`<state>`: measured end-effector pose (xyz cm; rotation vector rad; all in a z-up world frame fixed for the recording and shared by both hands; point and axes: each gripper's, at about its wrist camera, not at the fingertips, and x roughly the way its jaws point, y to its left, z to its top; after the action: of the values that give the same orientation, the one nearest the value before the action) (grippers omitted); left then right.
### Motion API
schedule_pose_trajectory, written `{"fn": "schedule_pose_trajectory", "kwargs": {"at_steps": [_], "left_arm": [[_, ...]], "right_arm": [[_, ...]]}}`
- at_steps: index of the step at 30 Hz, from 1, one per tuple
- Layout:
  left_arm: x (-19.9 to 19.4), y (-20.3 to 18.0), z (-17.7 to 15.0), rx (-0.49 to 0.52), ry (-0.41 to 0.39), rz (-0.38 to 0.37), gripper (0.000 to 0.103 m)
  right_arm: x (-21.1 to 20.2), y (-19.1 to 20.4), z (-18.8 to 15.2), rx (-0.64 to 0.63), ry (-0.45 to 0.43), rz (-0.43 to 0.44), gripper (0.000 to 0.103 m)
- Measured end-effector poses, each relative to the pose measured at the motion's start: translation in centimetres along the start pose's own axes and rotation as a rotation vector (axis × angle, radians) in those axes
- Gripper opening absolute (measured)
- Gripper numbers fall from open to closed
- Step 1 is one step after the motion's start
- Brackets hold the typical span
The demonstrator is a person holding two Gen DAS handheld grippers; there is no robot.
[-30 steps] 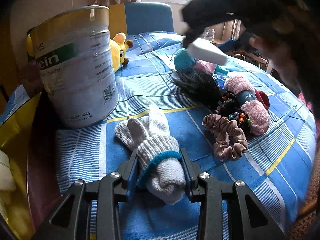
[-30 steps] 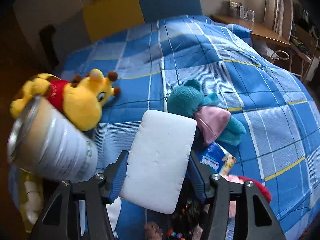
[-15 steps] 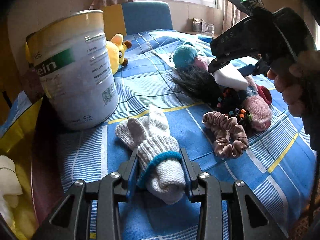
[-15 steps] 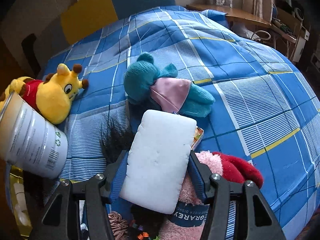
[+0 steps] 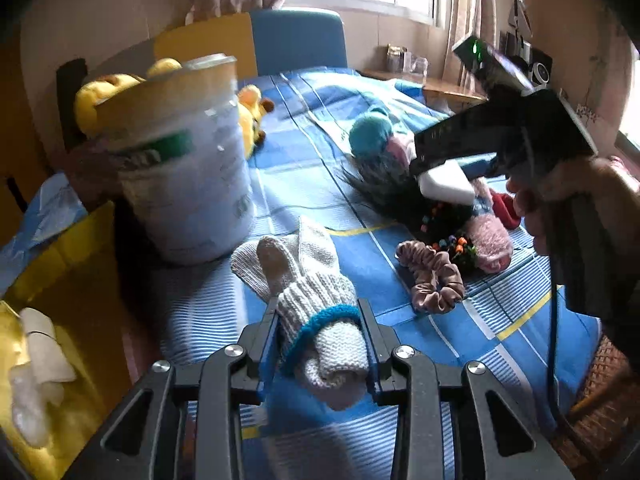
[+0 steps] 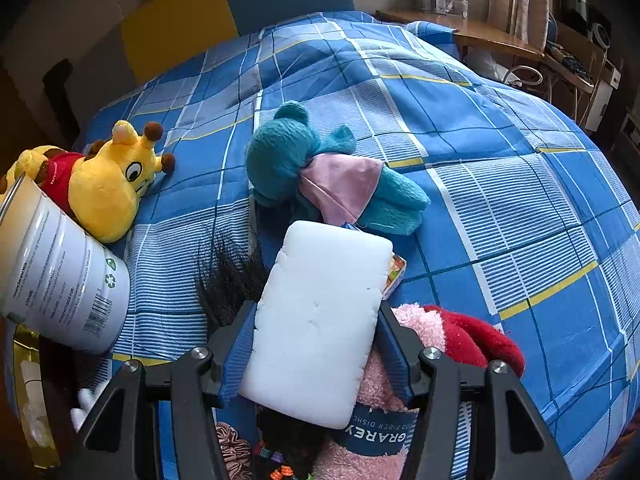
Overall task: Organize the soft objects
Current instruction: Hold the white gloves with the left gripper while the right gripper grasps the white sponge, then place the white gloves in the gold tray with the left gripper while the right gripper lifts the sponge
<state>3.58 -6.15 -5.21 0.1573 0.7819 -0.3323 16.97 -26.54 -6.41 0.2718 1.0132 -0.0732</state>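
A white knit glove [image 5: 308, 280] with a teal cuff band lies between the fingers of my left gripper [image 5: 318, 320]. Its jaws are closing and the pads press on the cuff; the glove's fingers trail on the blue checked bedspread [image 5: 360, 248]. My right gripper [image 6: 316, 312] is shut on a white sponge [image 6: 324, 280], also visible in the left wrist view as a white sponge [image 5: 444, 184] held by a person's hand [image 5: 560, 208]. It hangs over a pile: a pink fluffy cloth [image 6: 416, 324], a red soft item [image 6: 476, 340], black hair [image 6: 228, 276] and beads.
A large tin [image 5: 188, 168] stands left, a yellow giraffe plush [image 6: 108, 192] behind it. A teal plush with a pink cloth [image 6: 296, 160] lies beyond the sponge. A brown scrunchie [image 5: 432, 276] lies right of the glove. A yellow bag [image 5: 60, 280] sits far left.
The left gripper has risen, lifting the glove's cuff, and its jaws have narrowed slightly. The right gripper swung down over the pile with the sponge, then held still.
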Motion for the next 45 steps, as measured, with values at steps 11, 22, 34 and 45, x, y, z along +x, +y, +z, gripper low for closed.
{"fn": "schedule_pose_trajectory", "kwargs": {"at_steps": [11,22,34,45], "left_arm": [[-4.7,5.4,0.4,-0.140,-0.050,0.070,0.035],[-9.1,14.1,-0.9,-0.329,-0.075,0.264,0.035],[-11.6,24.5,-4.9,-0.534,-0.051,0.430,0.035],[-9.4,28.9,-5.9,-0.583,0.021,0.437,0.035]], "right_arm": [[-0.3,0.1,-0.1,-0.008,-0.014,-0.006,0.058],[-0.7,-0.1,-0.1,-0.011,-0.028,-0.003,0.058],[-0.5,0.3,-0.3,-0.043,-0.026,-0.028,0.058],[-0.4,0.6,-0.4,-0.064,-0.025,-0.047,0.058]]}}
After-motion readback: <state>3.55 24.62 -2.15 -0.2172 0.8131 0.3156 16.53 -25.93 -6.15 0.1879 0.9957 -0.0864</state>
